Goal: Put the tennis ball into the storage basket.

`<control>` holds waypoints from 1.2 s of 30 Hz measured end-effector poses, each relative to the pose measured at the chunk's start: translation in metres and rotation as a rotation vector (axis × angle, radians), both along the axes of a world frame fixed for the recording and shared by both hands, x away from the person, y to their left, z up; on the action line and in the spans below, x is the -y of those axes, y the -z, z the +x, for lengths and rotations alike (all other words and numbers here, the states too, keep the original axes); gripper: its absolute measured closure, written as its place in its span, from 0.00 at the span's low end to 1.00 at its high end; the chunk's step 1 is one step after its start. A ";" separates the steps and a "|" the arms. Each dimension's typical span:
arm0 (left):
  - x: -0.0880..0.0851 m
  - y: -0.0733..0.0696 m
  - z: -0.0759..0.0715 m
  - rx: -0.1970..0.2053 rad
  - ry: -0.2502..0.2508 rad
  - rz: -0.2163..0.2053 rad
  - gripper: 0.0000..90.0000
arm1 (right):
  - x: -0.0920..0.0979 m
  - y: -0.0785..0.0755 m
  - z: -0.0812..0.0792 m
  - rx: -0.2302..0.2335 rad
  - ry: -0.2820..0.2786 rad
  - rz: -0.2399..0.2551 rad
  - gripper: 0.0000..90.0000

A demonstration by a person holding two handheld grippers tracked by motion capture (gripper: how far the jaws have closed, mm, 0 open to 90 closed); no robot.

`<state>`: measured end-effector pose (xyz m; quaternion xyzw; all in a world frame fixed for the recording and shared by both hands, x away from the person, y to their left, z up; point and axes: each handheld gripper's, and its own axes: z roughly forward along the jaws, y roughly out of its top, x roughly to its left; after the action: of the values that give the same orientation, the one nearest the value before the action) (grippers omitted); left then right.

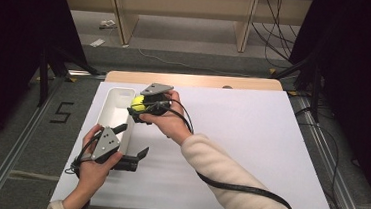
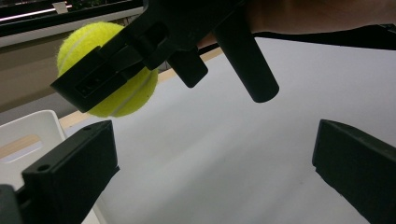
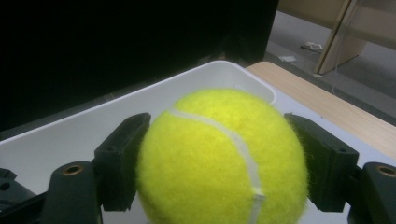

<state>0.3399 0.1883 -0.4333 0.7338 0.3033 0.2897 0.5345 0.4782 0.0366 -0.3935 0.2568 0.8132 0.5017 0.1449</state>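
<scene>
right gripper [image 1: 140, 110] clamps round tennis ball [image 3: 219, 158], seam probably running upright.

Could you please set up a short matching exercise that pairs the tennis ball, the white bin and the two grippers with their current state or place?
Things:
1. tennis ball
2. white bin
3. left gripper
4. right gripper

States or places:
a. jaws open, nothing between them
b. clamped between two black jaws
c. resting on the white sheet's left side
d. held up, shut on something yellow

Pairs: 1-b, 2-c, 3-a, 4-d
</scene>
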 end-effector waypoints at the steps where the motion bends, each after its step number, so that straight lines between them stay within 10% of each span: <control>1: 0.000 0.000 0.000 0.000 0.000 0.001 0.00 | -0.001 0.000 0.000 -0.001 -0.001 0.001 0.30; 36: 0.001 0.000 0.000 0.000 0.006 0.002 0.00 | -0.022 -0.006 0.007 0.005 -0.019 -0.018 0.30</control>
<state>0.3396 0.1878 -0.4338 0.7353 0.3010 0.2883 0.5344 0.4849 0.0581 -0.3874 0.2465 0.8197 0.4965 0.1444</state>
